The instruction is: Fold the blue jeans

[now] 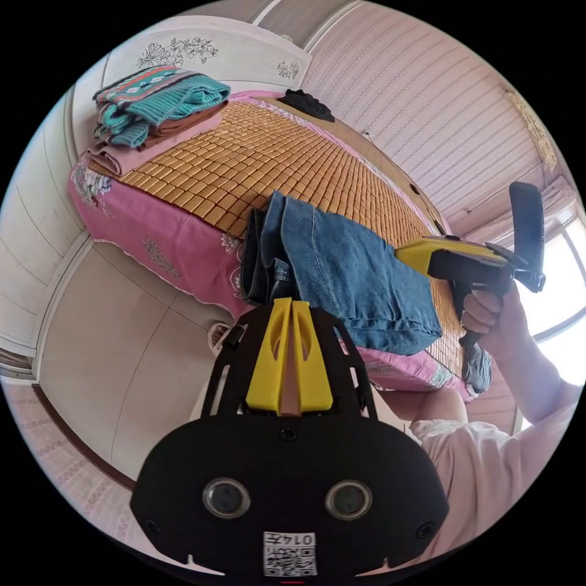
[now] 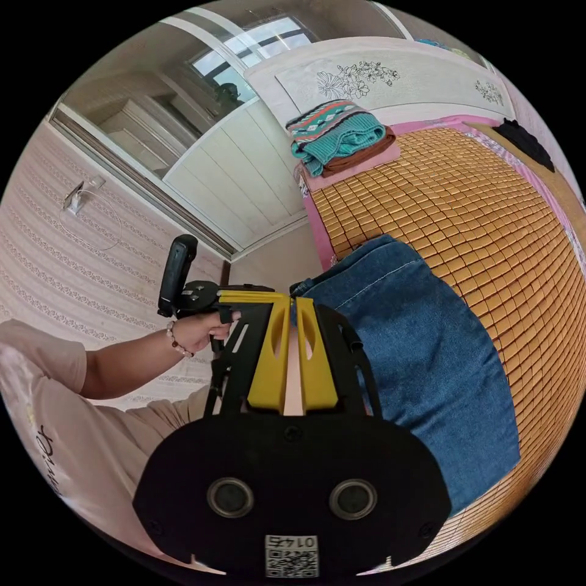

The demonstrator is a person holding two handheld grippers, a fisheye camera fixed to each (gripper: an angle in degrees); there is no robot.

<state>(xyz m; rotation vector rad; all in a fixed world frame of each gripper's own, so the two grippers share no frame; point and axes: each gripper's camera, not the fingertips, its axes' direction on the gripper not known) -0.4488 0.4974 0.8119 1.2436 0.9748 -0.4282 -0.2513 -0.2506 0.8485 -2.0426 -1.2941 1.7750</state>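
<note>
I'm finding nothing readable: the sticker (image 1: 290,552) on the left claw (image 1: 291,300) and the sticker (image 2: 292,554) on the right claw (image 2: 293,299) are showing mirrored, and the shirt lettering (image 2: 46,455) is blurring.

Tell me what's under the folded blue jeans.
The blue jeans lie on a woven bamboo mat that covers the bed, with a pink sheet showing below the mat's edge. One end of the jeans overhangs that edge. Anything directly beneath the denim is covered.

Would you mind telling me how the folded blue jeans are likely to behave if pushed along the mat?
The blue jeans are folded into thick layers, so they would probably slide as one fairly heavy bundle. The bamboo mat looks smooth, likely giving little grip. The top layer may still shift or bunch, being soft cloth.
</note>
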